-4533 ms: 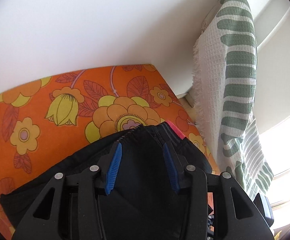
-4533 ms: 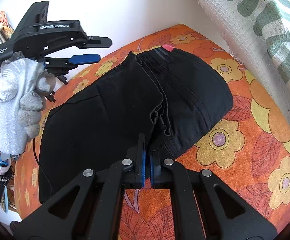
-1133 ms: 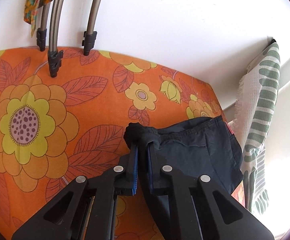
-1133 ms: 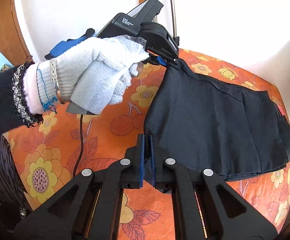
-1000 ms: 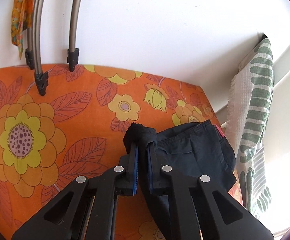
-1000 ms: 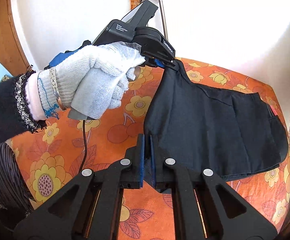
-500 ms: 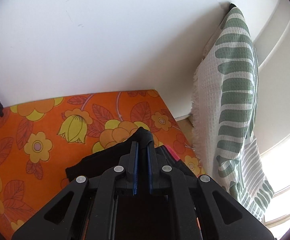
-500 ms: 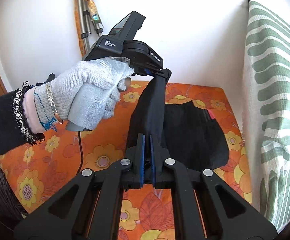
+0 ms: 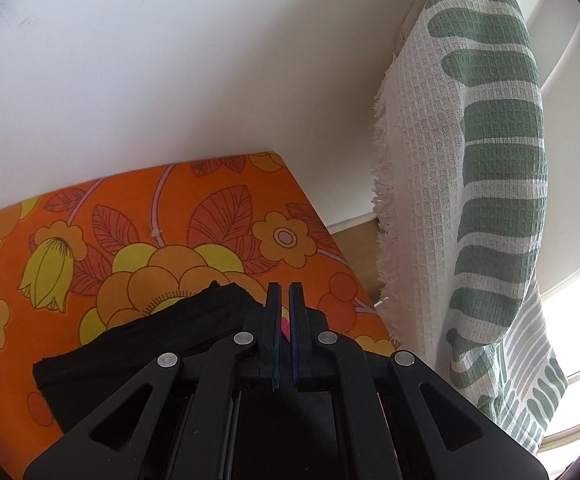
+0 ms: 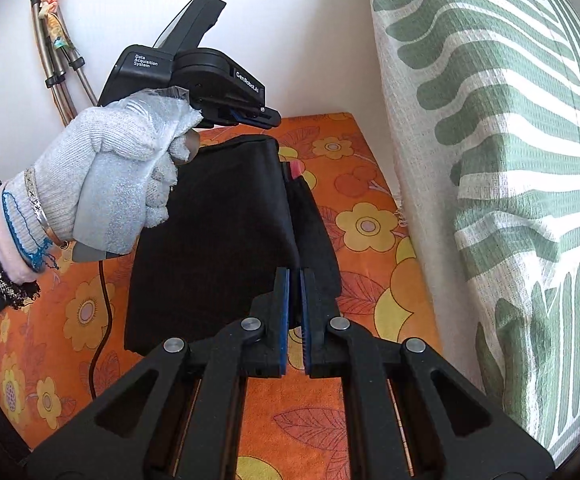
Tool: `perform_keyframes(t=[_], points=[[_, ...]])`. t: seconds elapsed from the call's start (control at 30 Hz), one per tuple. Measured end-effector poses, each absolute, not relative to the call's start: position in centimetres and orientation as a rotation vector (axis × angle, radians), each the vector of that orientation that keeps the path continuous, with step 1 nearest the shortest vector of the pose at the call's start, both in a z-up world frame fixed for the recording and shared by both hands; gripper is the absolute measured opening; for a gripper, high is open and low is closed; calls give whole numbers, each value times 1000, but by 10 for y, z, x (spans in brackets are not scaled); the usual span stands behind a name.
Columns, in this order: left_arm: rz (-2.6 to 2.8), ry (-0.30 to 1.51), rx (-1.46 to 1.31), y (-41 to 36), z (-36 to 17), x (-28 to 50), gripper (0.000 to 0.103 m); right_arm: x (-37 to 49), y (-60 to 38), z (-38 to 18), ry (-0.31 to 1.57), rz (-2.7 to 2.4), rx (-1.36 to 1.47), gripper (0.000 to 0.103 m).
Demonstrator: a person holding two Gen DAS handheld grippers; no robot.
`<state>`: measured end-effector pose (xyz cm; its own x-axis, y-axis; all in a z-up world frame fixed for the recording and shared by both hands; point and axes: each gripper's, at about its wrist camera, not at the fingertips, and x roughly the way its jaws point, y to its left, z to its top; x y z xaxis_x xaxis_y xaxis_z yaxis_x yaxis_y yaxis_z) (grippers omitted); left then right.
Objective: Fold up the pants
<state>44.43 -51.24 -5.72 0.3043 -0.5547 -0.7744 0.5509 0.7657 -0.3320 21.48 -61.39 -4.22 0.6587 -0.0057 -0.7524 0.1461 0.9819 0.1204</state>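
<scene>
A counter (image 10: 369, 184) draped in an orange floral cloth is seen from both wrist views, set into the corner of a white wall (image 9: 170, 60). Beside the counter's right edge, a white waffle-weave towel (image 10: 489, 140) with green stripes is seen hanging, its frayed fringe just off the counter's far corner (image 9: 385, 200).

The black pants (image 10: 218, 248) are shown lying on the counter, doubled over into a compact dark block near the counter's far right corner; a pink tag (image 10: 294, 168) is visible at the far edge of the fold, toward the towel. In the left wrist view the pants (image 9: 150, 332) are seen bunched under the tongs, with the same pink tag (image 9: 285, 330) glimpsed between the blue pads.

The left tongs (image 10: 264, 118), held in a white knit-gloved hand (image 10: 122, 184), are pictured over the far end of the pants, just above the fabric's top edge. In the left wrist view the left tongs (image 9: 284, 300) are seen narrowed to a thin slit, with nothing gripped at the tips. The right tongs (image 10: 294, 280) are placed at the near edge of the pants, the pads nearly together with a slim gap; dark fabric is seen in that gap, but whether it is pinched cannot be told.

Against the wall beyond the counter's far left side, metal tripod legs (image 10: 60, 80) are seen leaning.
</scene>
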Motion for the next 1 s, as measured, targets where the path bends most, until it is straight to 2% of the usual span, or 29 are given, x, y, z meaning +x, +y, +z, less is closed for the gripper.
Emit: perform_keyframes(t=[0.2, 0.3, 0.4, 0.5, 0.53, 0.57, 0.7, 0.73, 0.8, 0.83, 0.87, 1.0], points=[[-766, 999, 37, -506, -43, 437, 2, 219, -622, -57, 869, -115, 180, 4], [-775, 957, 42, -477, -26, 432, 13, 220, -625, -62, 884, -132, 195, 4], [-791, 971, 62, -440, -23, 425, 14, 223, -628, -68, 901, -147, 198, 4], [-789, 995, 116, -408, -31, 409, 15, 225, -628, -73, 918, -162, 191, 4], [-788, 1010, 132, -399, -37, 402, 22, 226, -628, -75, 921, -170, 190, 4], [-791, 1022, 149, -391, -44, 395, 23, 227, -628, -76, 923, -179, 183, 4], [-811, 1067, 203, -382, -74, 371, 23, 233, -621, -77, 957, -165, 133, 6], [-814, 1074, 205, -383, -80, 367, 23, 235, -619, -75, 954, -169, 117, 9], [-805, 1072, 208, -385, -87, 365, 23, 236, -615, -65, 942, -189, 75, 28], [-800, 1067, 196, -385, -88, 366, 23, 236, -614, -58, 917, -196, 68, 41], [-796, 1061, 185, -385, -89, 366, 23, 236, -613, -48, 880, -187, 73, 44], [-776, 1030, 193, -391, -88, 367, 23, 262, -594, -29, 834, -30, 51, 44]])
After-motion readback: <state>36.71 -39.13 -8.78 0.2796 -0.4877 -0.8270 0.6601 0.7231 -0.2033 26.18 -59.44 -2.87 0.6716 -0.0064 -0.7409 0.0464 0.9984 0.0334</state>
